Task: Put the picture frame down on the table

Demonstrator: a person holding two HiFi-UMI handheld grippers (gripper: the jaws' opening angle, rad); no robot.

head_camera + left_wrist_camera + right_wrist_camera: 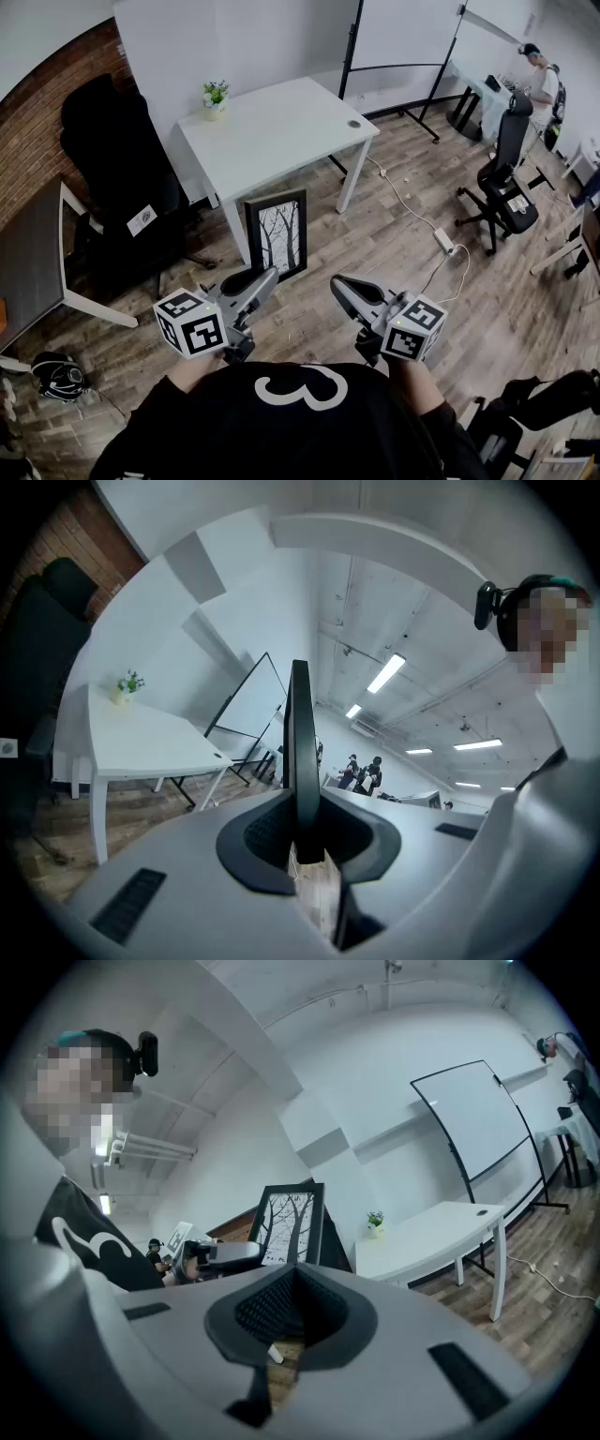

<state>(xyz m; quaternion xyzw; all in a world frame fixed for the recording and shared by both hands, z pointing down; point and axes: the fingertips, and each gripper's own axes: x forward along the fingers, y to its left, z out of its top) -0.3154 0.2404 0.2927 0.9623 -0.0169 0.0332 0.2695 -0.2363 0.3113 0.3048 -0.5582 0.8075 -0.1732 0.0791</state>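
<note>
The left gripper (266,278) is clamped on the picture frame (277,234). In the left gripper view the frame shows edge-on as a thin black strip that rises straight up from between the dark ribbed pads, which press on it from both sides. The grip sits at the frame's lower edge, so the frame stands upright above the jaws, with its print of bare trees turned toward the person.

The frame is not on the table. It is held in the air in front of the person, between them and the white table (281,122), and in the head view it overlaps the table's near leg. The right gripper view shows the same thing from the side: the frame upright, with the left gripper closed on its bottom part.

The right gripper (339,283) is beside the left one and apart from the frame. Its jaws are drawn together with nothing between them (only a sliver of wooden floor (375,234) shows below the pads). Both grippers point level, out toward the table.

The tabletop is bare except for a small potted plant (216,95) at its far left corner. A black office chair (117,159) stands to the left of the table against a brick wall (37,112). A whiteboard on a stand (403,33) is behind the table to the right, and a white power strip (443,241) lies on the floor further right.
</note>
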